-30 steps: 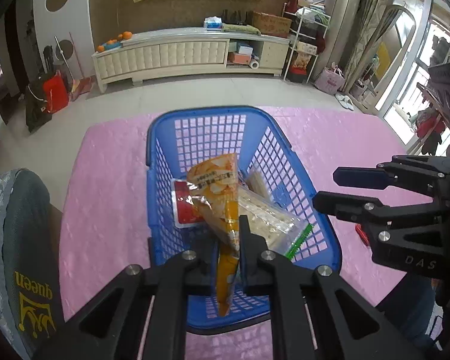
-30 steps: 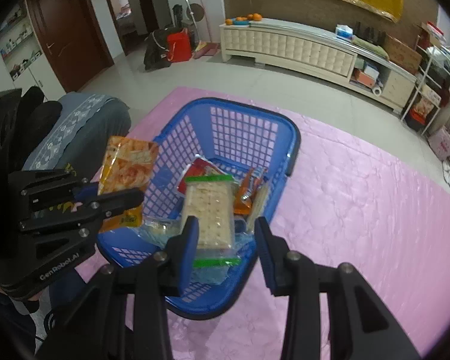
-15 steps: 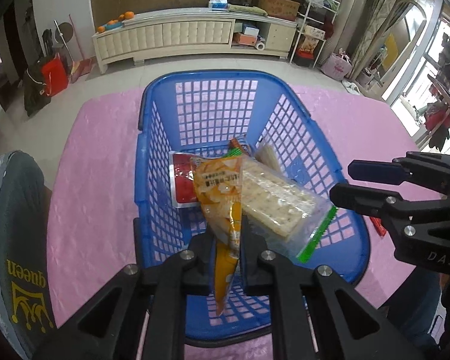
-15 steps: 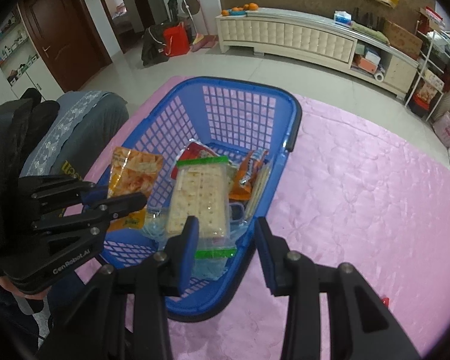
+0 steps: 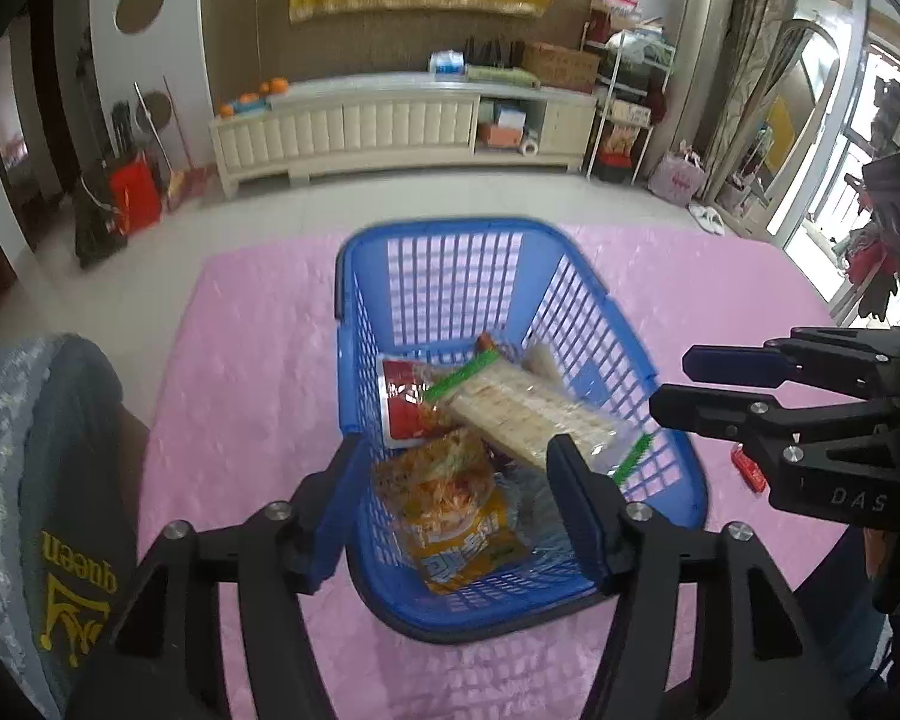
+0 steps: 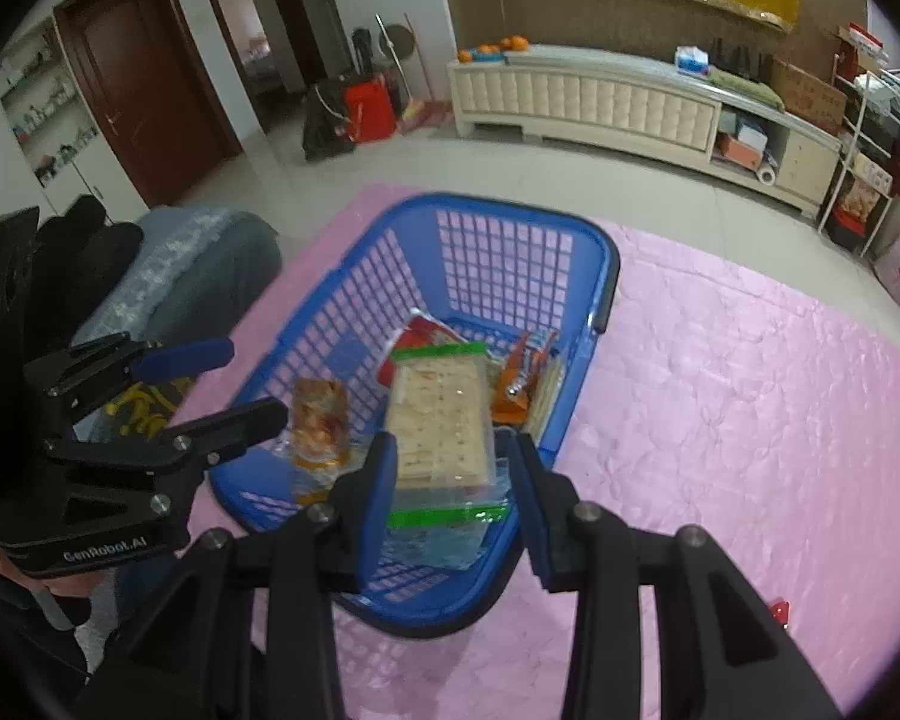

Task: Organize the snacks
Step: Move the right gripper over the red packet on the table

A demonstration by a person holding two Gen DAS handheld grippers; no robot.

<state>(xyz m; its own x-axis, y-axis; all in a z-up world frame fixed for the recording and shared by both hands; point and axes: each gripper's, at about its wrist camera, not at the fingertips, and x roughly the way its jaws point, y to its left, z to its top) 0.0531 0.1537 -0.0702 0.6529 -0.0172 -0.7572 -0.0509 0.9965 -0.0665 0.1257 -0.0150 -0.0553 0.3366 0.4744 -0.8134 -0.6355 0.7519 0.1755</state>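
Note:
A blue plastic basket stands on a pink cloth. Inside lie an orange chip bag, a clear cracker pack with green seals, a red packet and a small orange packet. My left gripper is open and empty over the basket's near end, just above the chip bag. My right gripper is open and empty above the basket's right rim, by the cracker pack.
The pink cloth covers the table around the basket. A small red item lies on it right of the basket. A grey-blue chair back with yellow lettering stands at the left. A white cabinet is far behind.
My left gripper opened and let go of the orange chip bag, which dropped into the near end of the basket. The right gripper stayed open beside the basket.

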